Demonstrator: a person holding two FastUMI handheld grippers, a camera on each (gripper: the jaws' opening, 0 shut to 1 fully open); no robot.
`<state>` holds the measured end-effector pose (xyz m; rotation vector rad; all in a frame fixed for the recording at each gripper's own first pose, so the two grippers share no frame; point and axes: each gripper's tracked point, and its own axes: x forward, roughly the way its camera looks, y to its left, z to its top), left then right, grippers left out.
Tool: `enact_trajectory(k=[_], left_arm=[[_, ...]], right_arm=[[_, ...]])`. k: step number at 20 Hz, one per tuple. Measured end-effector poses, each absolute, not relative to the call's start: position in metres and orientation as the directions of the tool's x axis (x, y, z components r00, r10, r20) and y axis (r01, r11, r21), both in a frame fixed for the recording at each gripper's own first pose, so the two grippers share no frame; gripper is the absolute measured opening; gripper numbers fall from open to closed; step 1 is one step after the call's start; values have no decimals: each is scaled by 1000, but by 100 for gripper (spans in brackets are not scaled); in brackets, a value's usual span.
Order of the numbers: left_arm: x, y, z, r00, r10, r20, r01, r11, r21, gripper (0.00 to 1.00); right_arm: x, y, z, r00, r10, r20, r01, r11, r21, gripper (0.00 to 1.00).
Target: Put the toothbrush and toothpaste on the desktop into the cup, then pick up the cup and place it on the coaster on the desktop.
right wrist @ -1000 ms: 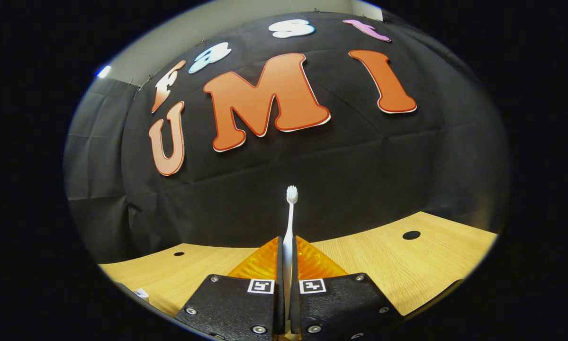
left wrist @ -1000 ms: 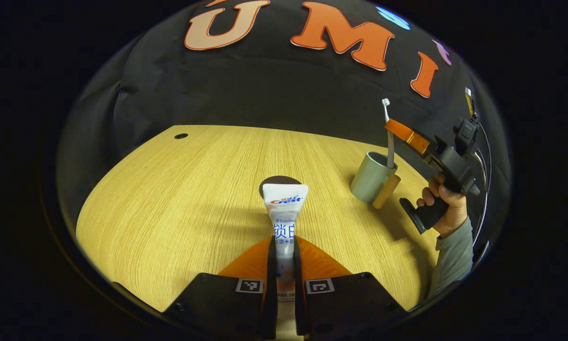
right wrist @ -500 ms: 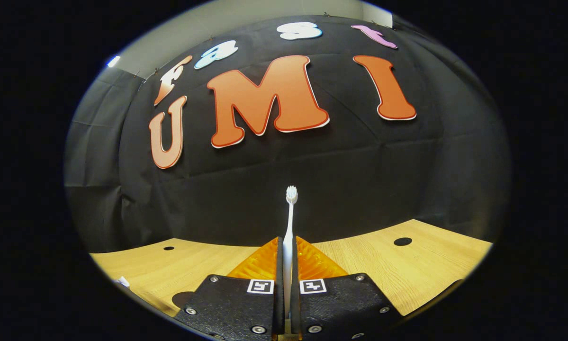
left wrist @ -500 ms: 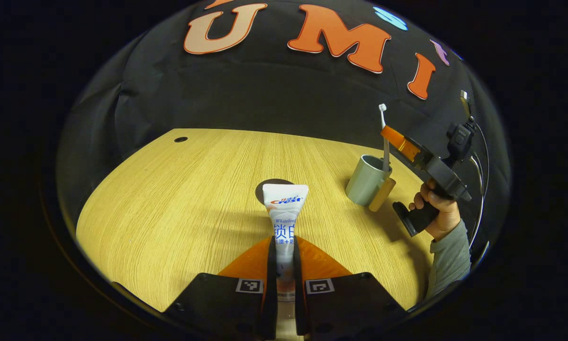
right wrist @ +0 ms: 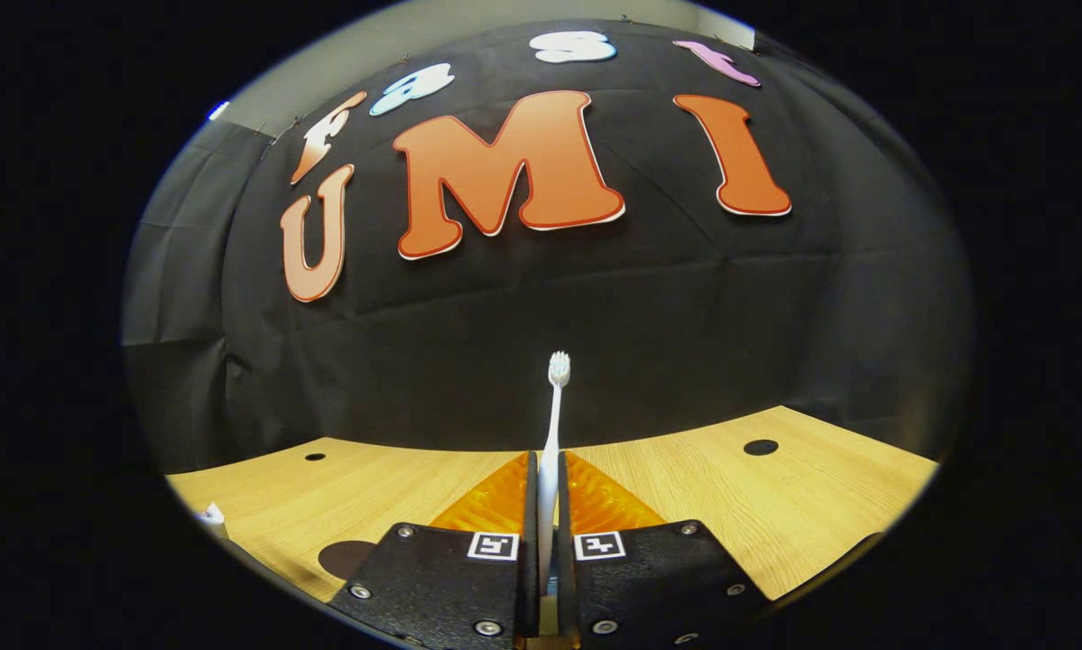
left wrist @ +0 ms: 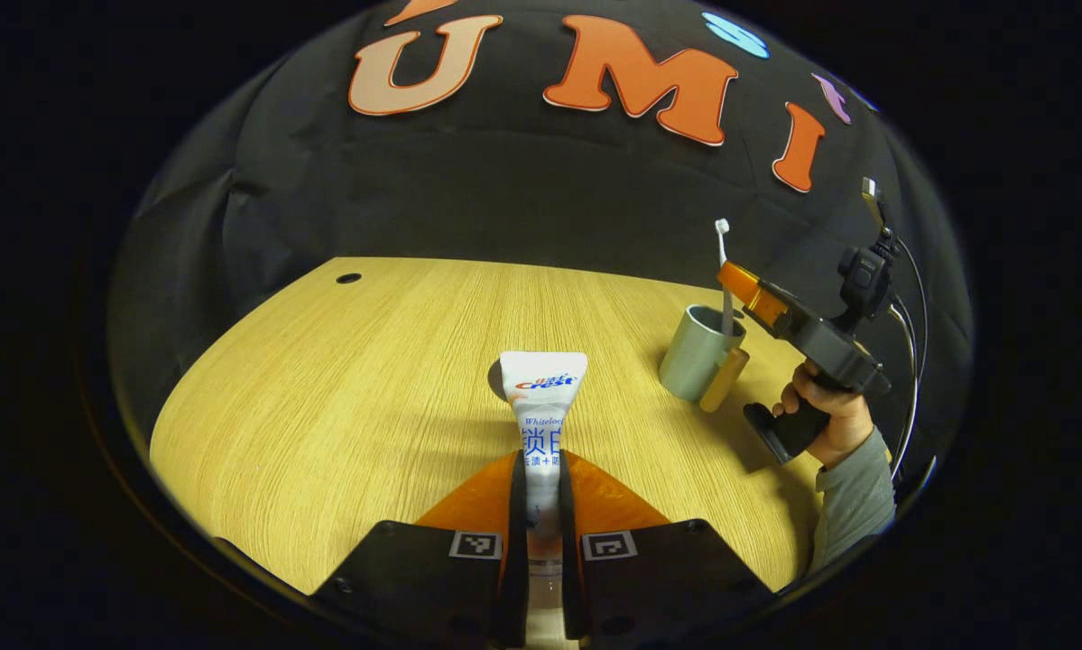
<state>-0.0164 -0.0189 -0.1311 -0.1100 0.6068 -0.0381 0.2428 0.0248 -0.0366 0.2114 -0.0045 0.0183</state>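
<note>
My left gripper (left wrist: 541, 462) is shut on a white toothpaste tube (left wrist: 541, 397), which sticks out forward over the wooden table (left wrist: 342, 388). Behind the tube's flat end, a dark round coaster (left wrist: 495, 379) is mostly hidden. At the right stands a grey-green cup (left wrist: 690, 354) with a wooden handle (left wrist: 723, 382). My right gripper (left wrist: 732, 275), held by a hand (left wrist: 820, 411), hovers over the cup's mouth. It is shut on a white toothbrush (left wrist: 723, 248) whose lower end dips inside the cup. In the right gripper view the toothbrush (right wrist: 554, 406) stands upright between the shut fingers of that gripper (right wrist: 548, 462), bristles up.
The dark coaster (right wrist: 342, 558) and the tube's end (right wrist: 211, 516) peek out at the lower left of the right gripper view. The table (right wrist: 775, 506) has small round holes (right wrist: 761, 447) near its far edge, which meets the black cloth wall.
The right gripper has come down and slightly left, sinking the toothbrush deeper into the cup. The left gripper still holds the toothpaste, which now covers more of the coaster.
</note>
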Motion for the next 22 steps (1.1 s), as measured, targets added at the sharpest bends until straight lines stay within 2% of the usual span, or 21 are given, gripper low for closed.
enact_trajectory(k=[13,22], left_arm=[[31,-37,-106,858,-113,-500,59,991,-123,18],[84,-66,-86,905,-170,-391,135,984,-116,19]], right_arm=[[200,11,-38,1000,6,-10,-4,982,189,11],[168,-5,-41,999,21,-49,-11,981,192,14]])
